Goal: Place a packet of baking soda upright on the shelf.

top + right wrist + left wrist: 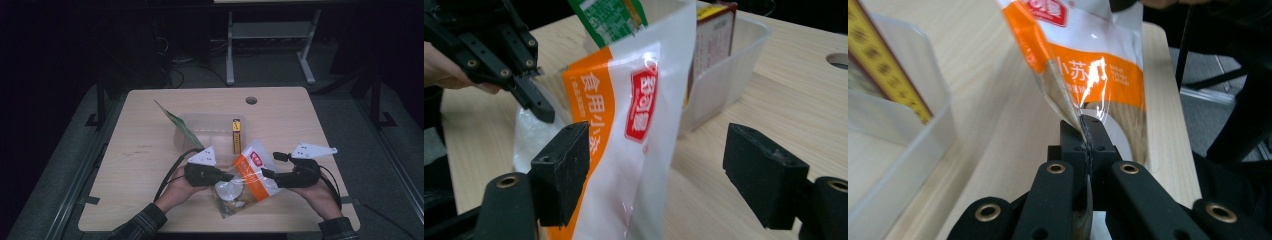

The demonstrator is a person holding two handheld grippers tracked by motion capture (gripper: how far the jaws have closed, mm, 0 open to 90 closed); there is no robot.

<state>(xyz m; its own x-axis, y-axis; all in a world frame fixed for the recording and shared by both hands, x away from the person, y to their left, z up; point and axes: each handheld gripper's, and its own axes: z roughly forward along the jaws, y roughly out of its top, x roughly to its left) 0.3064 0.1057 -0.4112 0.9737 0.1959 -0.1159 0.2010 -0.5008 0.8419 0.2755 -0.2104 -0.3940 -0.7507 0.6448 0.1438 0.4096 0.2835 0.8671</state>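
Observation:
A clear and orange plastic bag (pixel 252 177) with a red label and white contents sits near the table's front edge, between my two grippers. My left gripper (pixel 230 176) is shut on the bag's thin side seam (pixel 1083 117), with its jaws closed flat together (pixel 1087 135). My right gripper (pixel 272 165) stands open at the bag's right side. In the right gripper view its jaws (pixel 664 172) stand wide apart. The bag (pixel 624 125) rises between them next to the left pad, well apart from the right pad. The left gripper (pixel 536 107) shows beyond the bag.
A clear plastic bin (pixel 212 116) stands just behind the bag, holding a yellow-brown box (pixel 236 135) and a green packet (pixel 180 126) that leans out over its left wall. A round hole (pixel 251 100) sits near the table's far edge.

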